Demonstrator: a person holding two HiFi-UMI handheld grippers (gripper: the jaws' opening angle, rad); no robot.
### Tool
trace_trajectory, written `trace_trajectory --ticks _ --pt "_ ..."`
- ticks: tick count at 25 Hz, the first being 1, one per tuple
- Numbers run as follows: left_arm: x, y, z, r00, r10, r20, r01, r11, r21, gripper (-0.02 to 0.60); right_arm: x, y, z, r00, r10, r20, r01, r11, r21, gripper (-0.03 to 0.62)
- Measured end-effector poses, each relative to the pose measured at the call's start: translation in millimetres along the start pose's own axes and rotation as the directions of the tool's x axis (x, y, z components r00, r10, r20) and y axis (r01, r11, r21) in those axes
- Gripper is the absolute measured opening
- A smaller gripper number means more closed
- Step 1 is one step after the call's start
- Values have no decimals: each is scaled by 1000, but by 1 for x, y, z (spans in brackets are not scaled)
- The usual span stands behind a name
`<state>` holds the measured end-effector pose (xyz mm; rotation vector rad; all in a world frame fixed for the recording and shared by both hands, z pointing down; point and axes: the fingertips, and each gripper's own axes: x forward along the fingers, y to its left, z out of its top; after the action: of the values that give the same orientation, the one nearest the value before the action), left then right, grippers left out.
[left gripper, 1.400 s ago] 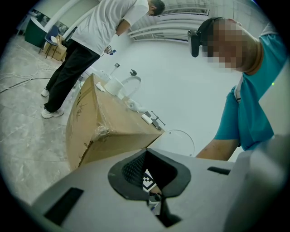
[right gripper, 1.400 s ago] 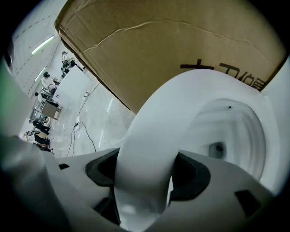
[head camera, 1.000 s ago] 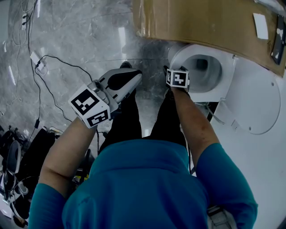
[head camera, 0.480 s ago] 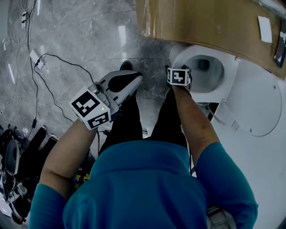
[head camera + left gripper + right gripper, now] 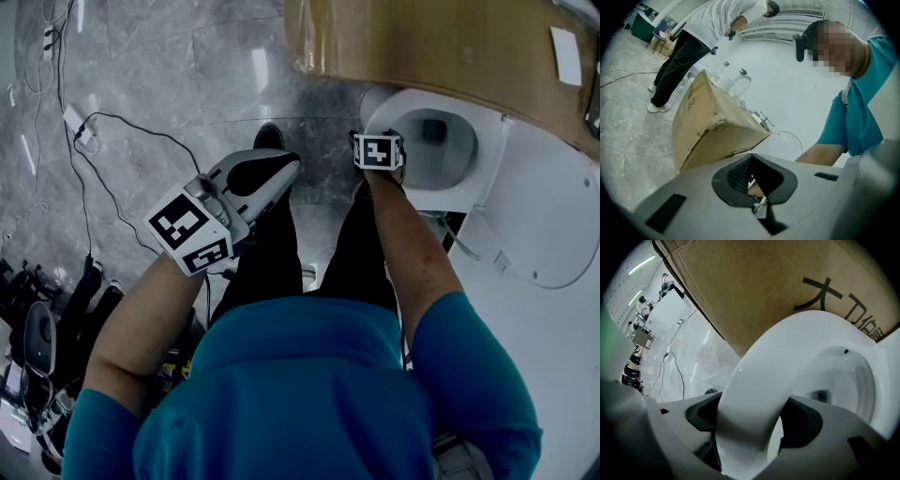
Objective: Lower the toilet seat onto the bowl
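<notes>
Head view, right gripper [image 5: 378, 152] jaws opening astride seat [image 5: 778, 362] on bowl [image 5: 846, 380], left gripper [image 5: 270, 173] clenched.

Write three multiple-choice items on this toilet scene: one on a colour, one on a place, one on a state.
1. The box behind the toilet is: A) white B) brown C) green
2. The right gripper is: A) at the toilet's front rim B) on the box C) raised well clear of both
3. The jaws of the left gripper are: A) wide apart B) shut on the box C) together, empty

Key: 1B, it is plain brown cardboard; 2A, the white rim stands between its jaws, which have just been opening; 3C, they meet with nothing between.
</notes>
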<state>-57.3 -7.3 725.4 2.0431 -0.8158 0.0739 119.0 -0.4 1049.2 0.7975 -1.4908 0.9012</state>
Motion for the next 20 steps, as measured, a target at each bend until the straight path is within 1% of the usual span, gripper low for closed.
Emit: trace_trajectory --ticks 6,10,14,20 --pt "10 3 -6 1000 -5 -7 5 1000 -5 -5 4 -4 0 999 16 28 -17 1000 21 361" --pt "14 -4 -7 1000 -15 -9 15 1000 -4 -5 -1 -2 -1 999 27 28 -27 1000 16 363" --pt "17 -14 2 1000 -20 0 20 1000 4 -5 -15 -1 -1 998 47 47 -46 999 -24 364" --pt "18 -32 14 1000 -16 19 15 999 33 -5 -47 -6 1 991 84 104 -83 996 -13 362"
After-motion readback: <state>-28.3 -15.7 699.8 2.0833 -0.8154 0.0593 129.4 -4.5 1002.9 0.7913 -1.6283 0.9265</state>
